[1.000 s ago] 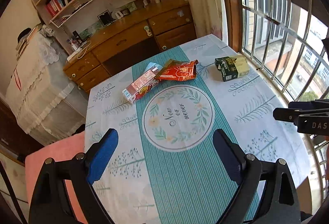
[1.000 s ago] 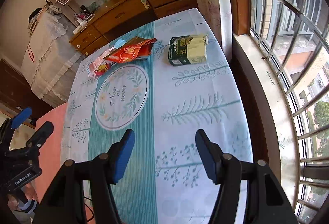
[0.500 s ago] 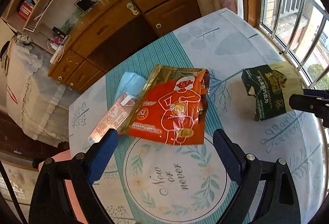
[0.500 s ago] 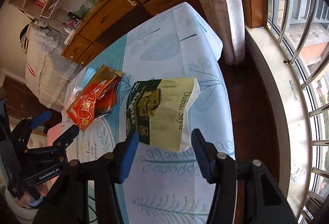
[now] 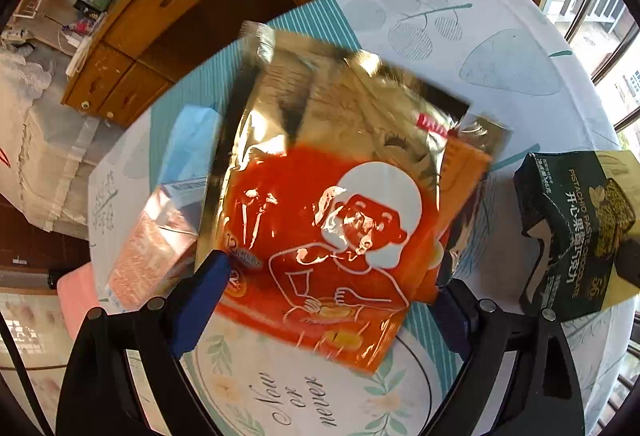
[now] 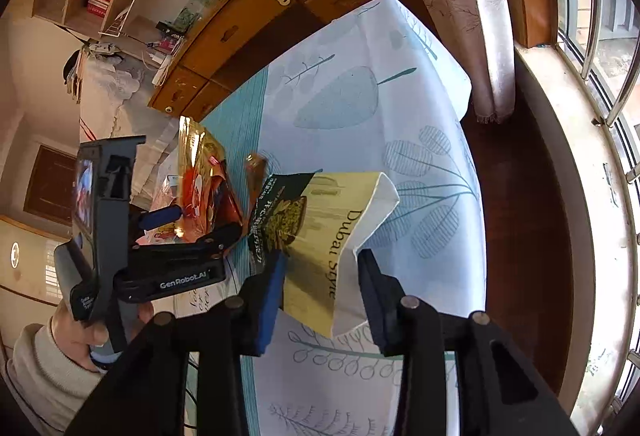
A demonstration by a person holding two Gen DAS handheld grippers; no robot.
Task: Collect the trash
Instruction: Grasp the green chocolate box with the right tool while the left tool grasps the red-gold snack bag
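Two tongs: we have one in each hand, both over the tabletop (image 5: 500, 48) with its leaf-print cloth.
Left tongs (image 5: 332, 300): our fingers stand wide, one on each side of the near edge of the orange and gold snack bag (image 5: 320, 204); we cannot tell whether either pad touches it.
Snack bag: it lies flat at the centre of the left view, partly over a pink and blue carton (image 5: 160, 232) at 9 o'clock.
Right tongs (image 6: 320, 292): our fingers stand wide around the near end of the green and yellow chocolate box (image 6: 320, 236); whether they touch it, we cannot tell.
Chocolate box: it sits at 3 o'clock of the snack bag, near the window side of the tabletop.
Beyond the tabletop: a wooden desk (image 5: 168, 8) with drawers at 12 o'clock.
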